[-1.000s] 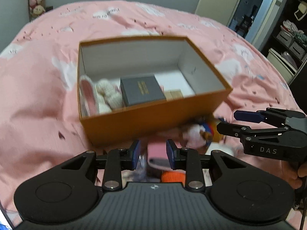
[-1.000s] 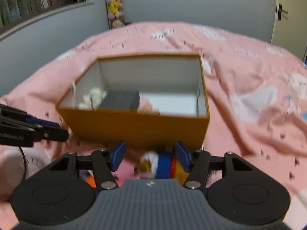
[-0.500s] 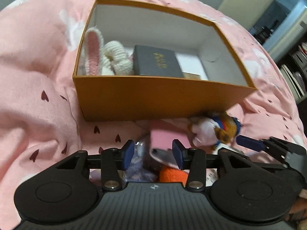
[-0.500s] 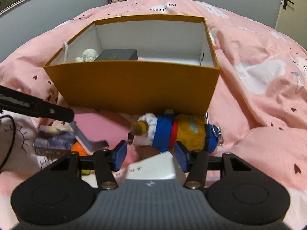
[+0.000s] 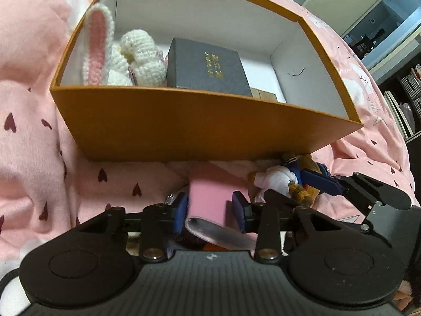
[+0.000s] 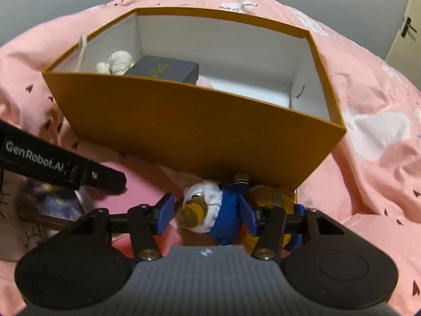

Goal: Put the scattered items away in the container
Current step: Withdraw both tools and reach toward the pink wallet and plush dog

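Orange box: open-topped, white inside, on the pink bedspread, far side of both my hand-held grippers.

Contents of box: a white knitted rabbit with a pink-lined ear, at the left end; a dark grey case with gold lettering, just right of the rabbit and touching it; a small tan block at the near wall, right of the case. The right end of the box floor is bare white.

Items outside the box, on the bed at its near wall:
- Pink booklet, lying flat, its near edge curling up grey. My left hand-held gripper has its blue pads on either side of it, partly open; the left pad sits against the booklet edge, the right pad stands a little clear. Not clamped.
- Stuffed bear in a blue and white sailor outfit, brown head, orange body, lying on its side right of the booklet and touching the box wall. My right hand-held gripper straddles it, wide open, pads at each side of the blue jacket; I cannot tell whether they press on it.
- A dark picture book, left of the booklet, partly under my left gripper's arm.
- Something orange under the booklet, mostly hidden.
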A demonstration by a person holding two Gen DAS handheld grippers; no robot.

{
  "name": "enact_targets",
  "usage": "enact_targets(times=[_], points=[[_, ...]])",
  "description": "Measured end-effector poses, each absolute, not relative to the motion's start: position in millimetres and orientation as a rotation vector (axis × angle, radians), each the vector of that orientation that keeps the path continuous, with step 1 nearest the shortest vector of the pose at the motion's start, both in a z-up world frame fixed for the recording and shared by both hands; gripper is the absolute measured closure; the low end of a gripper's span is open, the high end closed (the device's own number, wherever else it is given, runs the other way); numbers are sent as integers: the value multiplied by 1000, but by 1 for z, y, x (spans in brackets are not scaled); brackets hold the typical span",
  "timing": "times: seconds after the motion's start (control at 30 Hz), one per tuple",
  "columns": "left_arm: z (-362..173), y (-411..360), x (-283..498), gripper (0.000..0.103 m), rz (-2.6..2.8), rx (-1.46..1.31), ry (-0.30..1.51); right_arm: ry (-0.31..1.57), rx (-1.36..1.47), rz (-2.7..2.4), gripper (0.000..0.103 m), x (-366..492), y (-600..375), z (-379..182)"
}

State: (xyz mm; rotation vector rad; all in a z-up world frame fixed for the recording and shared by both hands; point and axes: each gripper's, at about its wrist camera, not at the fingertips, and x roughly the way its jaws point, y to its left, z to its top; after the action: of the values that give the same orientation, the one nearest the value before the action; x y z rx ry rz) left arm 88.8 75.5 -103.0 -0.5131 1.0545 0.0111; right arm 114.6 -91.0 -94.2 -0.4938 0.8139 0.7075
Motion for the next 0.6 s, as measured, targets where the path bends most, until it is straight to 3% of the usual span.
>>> enact_targets(times=[0.03,0.3,0.33,0.6], points=[[-102,76,89,67,10,-519,1054,806,-510,699,59,113,-91,-95],[-85,76,79,77,-8,-503,1013,773,-509,713,80,102,-104,-76],[-81,74,76,77,-7,-486,1001,777,-493,722,93,102,-107,-71],[-52,67,61,81,11,-402,945,798,-350,739,94,106,-129,-38]])
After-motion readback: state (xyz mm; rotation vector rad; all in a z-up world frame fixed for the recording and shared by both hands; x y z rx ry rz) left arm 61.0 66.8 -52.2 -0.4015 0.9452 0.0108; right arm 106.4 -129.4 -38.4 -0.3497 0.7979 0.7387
